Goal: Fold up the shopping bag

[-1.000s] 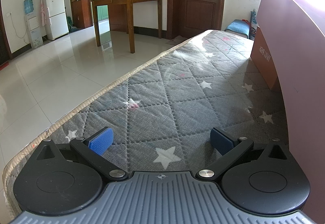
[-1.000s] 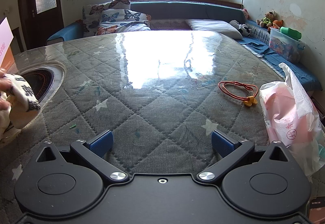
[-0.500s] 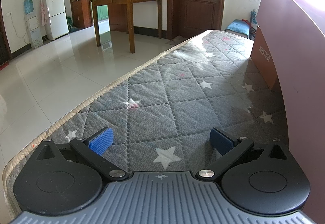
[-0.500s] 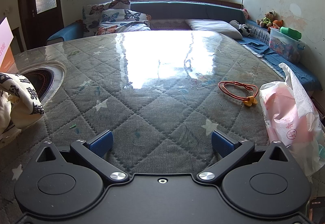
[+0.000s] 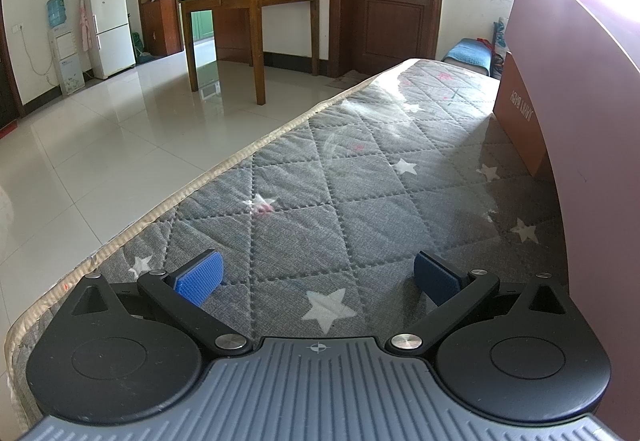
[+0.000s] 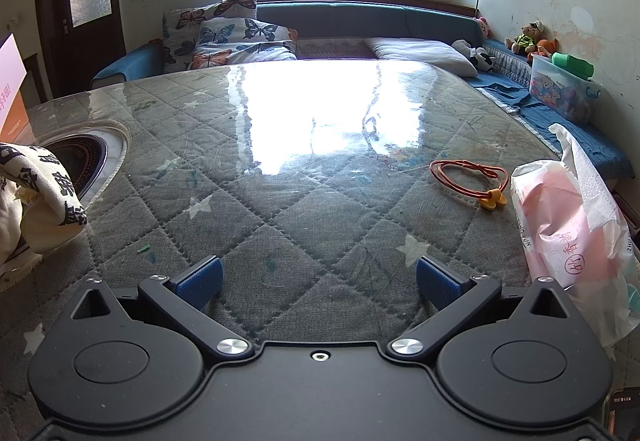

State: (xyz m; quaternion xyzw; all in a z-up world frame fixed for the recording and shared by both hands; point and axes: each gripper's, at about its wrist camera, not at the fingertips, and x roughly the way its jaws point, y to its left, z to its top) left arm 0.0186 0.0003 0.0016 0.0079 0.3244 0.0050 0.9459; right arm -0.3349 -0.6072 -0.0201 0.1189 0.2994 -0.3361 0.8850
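Observation:
A cream cloth shopping bag (image 6: 36,201) with black printed characters lies bunched at the left edge of the right wrist view, on the grey quilted table cover (image 6: 320,201). My right gripper (image 6: 318,279) rests low over the cover, open, with nothing between its blue pads; the bag is well to its left. In the left wrist view my left gripper (image 5: 318,275) is also open and empty above the star-patterned cover (image 5: 340,201). The bag does not appear in that view.
A pink-and-white plastic pack (image 6: 568,237) lies at the right, an orange cord loop (image 6: 468,181) beyond it. A round cooktop (image 6: 80,161) is set into the table at left. A brown board (image 5: 580,121) stands right of the left gripper; the table edge (image 5: 160,213) drops to tiled floor.
The shopping bag at the left edge of the right wrist view has shifted and settled further into view; a hand seen on it a second ago is gone. Both grippers stay still.

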